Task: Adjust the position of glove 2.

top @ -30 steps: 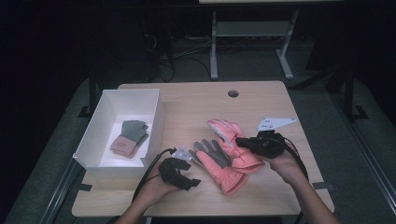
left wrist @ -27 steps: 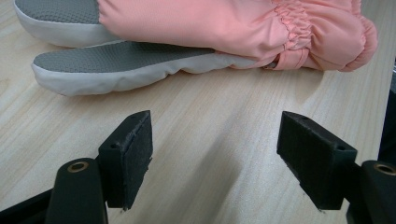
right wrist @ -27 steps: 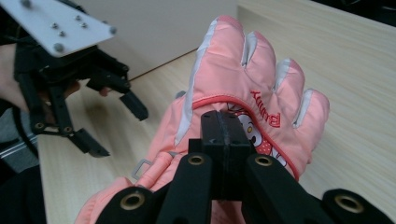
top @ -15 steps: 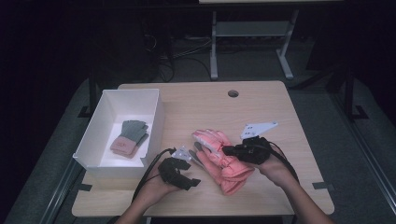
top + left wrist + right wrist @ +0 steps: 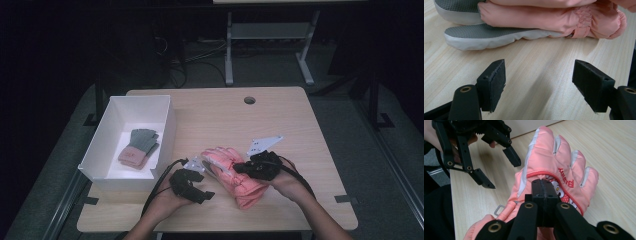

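We press our right tool [image 5: 543, 185], jaws closed together, down on the pink gloves [image 5: 554, 162] stacked on the counter [image 5: 300, 120] to keep them aligned; our left tool [image 5: 539, 82] waits wide and empty just beside their cuffs.

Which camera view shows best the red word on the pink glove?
The right gripper view: the red word is close and sharp on the pink glove. The high view shows the glove too small to read; the left gripper view shows its side.
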### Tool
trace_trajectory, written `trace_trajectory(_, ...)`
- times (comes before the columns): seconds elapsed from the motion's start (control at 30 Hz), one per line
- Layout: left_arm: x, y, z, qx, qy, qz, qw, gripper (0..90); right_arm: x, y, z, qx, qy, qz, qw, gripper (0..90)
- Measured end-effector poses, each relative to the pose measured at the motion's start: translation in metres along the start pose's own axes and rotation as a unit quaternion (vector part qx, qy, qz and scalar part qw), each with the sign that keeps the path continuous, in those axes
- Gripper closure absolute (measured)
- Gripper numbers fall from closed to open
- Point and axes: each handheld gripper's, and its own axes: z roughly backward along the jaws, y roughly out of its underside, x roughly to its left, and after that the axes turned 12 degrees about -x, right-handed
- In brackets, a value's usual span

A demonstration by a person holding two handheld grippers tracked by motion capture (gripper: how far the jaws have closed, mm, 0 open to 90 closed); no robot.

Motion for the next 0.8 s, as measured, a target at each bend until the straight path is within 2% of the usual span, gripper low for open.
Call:
trace_trajectory(0.17,0.000,0.000,0.000,0.001,0.000,0.000,1.0000,26.5,0.001,0.004,-0.006,0.015,-0.001,0.005,0.9999,90.0)
trace_trajectory(0.23,0.000,0.000,0.000,0.000,0.001,0.003,1.0000,26.8,0.001,0.006,-0.008,0.015,-0.003,0.000,0.9999,88.7)
trace_trajectory(0.37,-0.001,-0.001,0.001,-0.009,-0.002,0.011,0.9999,33.3,0.000,0.005,-0.004,0.002,0.000,-0.009,1.0000,72.9)
trace_trajectory(0.43,-0.001,-0.001,0.003,-0.016,-0.004,0.013,0.9998,40.8,-0.002,0.005,0.000,-0.011,0.003,-0.013,0.9999,67.9)
trace_trajectory(0.5,-0.001,-0.002,0.005,-0.016,-0.003,0.009,0.9998,49.3,-0.004,0.005,0.005,-0.020,0.003,-0.017,0.9997,68.4)
trace_trajectory(0.6,-0.002,-0.003,0.006,-0.027,0.002,0.025,0.9993,69.3,-0.009,0.005,0.013,-0.030,0.016,-0.017,0.9993,80.0)
trace_trajectory(0.67,-0.003,-0.005,0.006,-0.024,0.008,0.019,0.9995,81.5,-0.012,0.005,0.019,-0.035,0.024,-0.019,0.9989,87.3)
trace_trajectory(0.7,-0.005,-0.006,0.005,-0.029,0.009,0.024,0.9993,85.9,-0.013,0.006,0.021,-0.035,0.029,-0.021,0.9988,89.9)
trace_trajectory(0.73,-0.006,-0.007,0.005,-0.024,0.010,0.019,0.9995,89.5,-0.014,0.007,0.024,-0.038,0.032,-0.021,0.9985,90.0)
trace_trajectory(0.8,-0.009,-0.009,0.004,-0.025,0.012,0.019,0.9994,89.6,-0.018,0.009,0.030,-0.040,0.040,-0.024,0.9981,90.0)
